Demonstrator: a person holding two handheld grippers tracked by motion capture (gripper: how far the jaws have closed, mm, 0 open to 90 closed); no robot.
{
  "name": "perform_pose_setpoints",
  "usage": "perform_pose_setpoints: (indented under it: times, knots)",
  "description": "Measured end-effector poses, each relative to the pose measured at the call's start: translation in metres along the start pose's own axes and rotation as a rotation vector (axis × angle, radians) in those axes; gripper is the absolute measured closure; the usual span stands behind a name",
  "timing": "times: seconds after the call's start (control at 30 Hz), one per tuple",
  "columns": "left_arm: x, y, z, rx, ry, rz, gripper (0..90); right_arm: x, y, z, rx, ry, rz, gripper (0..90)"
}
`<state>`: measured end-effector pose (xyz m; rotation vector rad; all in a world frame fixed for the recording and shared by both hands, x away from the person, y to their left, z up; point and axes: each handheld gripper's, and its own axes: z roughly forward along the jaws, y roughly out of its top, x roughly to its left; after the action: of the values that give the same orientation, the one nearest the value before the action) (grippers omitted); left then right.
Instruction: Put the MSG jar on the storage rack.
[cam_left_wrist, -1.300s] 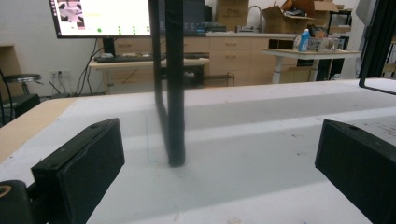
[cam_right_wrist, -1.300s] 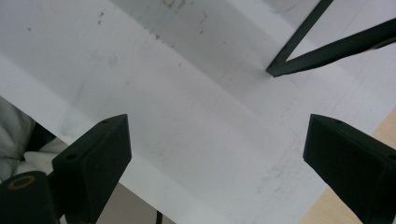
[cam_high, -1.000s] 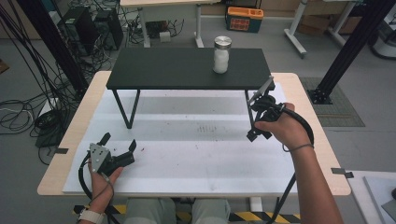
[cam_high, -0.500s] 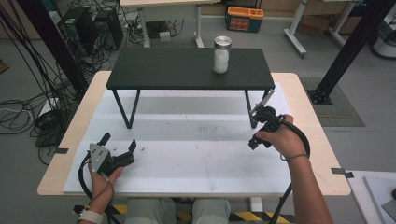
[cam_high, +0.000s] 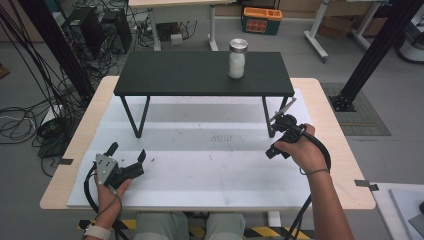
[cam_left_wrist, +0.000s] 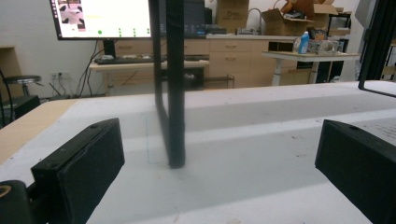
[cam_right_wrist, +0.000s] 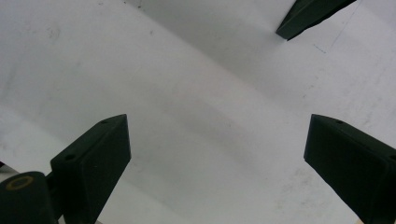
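A glass jar (cam_high: 237, 59) with a silver lid and white contents stands upright on the right part of a low black bench (cam_high: 200, 75). My left gripper (cam_high: 128, 151) rests low over the white mat (cam_high: 200, 165) at the front left. It is open with nothing between its jaws, and in the left gripper view (cam_left_wrist: 219, 154) it faces the bench's black leg (cam_left_wrist: 175, 84). My right gripper (cam_high: 273, 138) hangs by the bench's right front leg (cam_high: 266, 117), tilted down at the mat. It is open and holds nothing (cam_right_wrist: 217, 154). The foot of a bench leg (cam_right_wrist: 308, 16) lies ahead of it.
The mat lies on a wooden table (cam_high: 90, 125). Cables and black stands (cam_high: 50, 60) crowd the floor at the left. An orange box (cam_high: 264, 19) sits on the floor at the back. A monitor (cam_left_wrist: 100, 18) and desks stand beyond the table.
My right gripper has come down and nearer the person, from beside the bench's right end towards the mat. The left gripper and the jar have stayed put.
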<state>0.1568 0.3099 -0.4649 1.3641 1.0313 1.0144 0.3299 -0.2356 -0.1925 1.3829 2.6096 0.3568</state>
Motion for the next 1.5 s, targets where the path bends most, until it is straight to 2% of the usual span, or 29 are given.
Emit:
perform_pose_setpoints:
  times: [0.4,1.03,1.5]
  knots:
    - [0.0,0.0,0.0,-0.001,-0.001,0.002,1.5,-0.002,0.001,0.005,0.01,0.005,-0.003,7.0]
    - [0.0,0.0,0.0,0.001,0.001,0.003,1.6,-0.009,-0.008,0.008,-0.001,0.015,0.019,7.0]
    - [0.0,0.0,0.0,0.0,0.001,0.002,1.6,-0.009,-0.009,0.009,-0.011,0.018,0.014,7.0]
